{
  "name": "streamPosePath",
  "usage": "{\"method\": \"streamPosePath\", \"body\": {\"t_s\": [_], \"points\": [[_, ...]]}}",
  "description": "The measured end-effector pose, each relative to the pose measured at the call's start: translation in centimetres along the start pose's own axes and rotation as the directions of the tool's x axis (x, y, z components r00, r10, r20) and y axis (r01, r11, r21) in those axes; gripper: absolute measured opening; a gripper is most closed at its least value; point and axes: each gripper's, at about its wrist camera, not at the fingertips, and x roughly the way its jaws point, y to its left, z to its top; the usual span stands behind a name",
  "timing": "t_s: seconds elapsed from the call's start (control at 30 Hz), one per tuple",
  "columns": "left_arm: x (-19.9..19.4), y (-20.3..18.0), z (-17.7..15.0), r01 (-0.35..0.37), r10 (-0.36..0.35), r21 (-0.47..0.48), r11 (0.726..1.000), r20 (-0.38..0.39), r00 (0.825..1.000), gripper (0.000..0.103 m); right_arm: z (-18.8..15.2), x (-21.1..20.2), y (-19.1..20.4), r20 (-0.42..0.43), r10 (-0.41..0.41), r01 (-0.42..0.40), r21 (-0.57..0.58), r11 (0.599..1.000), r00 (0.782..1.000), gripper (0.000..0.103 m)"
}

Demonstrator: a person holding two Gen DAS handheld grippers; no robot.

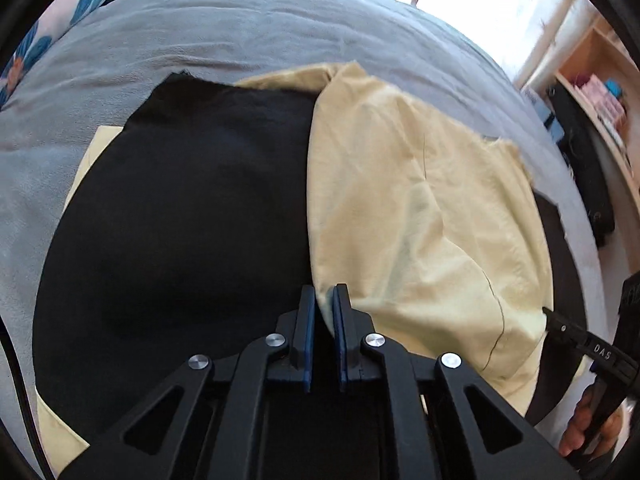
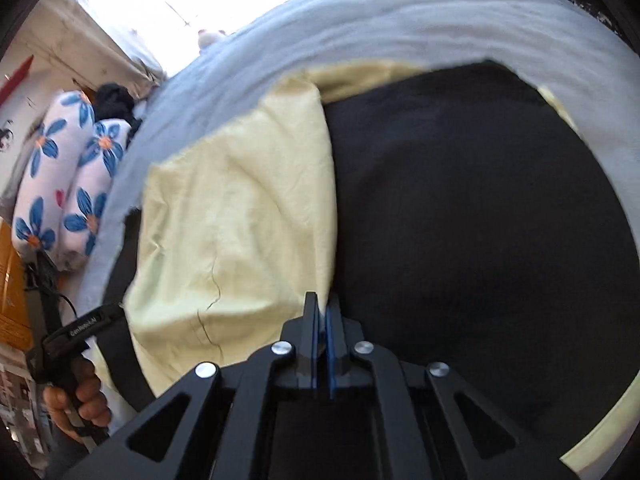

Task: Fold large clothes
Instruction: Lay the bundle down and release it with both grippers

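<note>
Fold underway on the grey bed (image 1: 248, 36): left tongs (image 1: 324, 294) and right tongs (image 2: 323, 302) each pinch the edge of the black-and-yellow garment (image 1: 420, 216), its yellow flap turned over one half, black half still unfolded.

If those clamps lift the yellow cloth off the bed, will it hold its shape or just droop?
It will probably droop: the yellow cloth already lies in soft creases and a folded-over flap on the black fabric. It looks thin, so likely light. The left gripper and right gripper each pinch its edge, so the middle may sag between them.
</note>
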Motion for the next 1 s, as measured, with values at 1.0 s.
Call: {"method": "streamPosePath", "body": {"t_s": [1.0], "points": [[2.1, -5.1, 4.0, -0.027, 0.023, 0.062, 0.998, 0.058, 0.998, 0.044, 4.6, 1.5, 3.5, 0.102, -0.049, 0.062, -0.130, 0.990, 0.994, 0.024]]}}
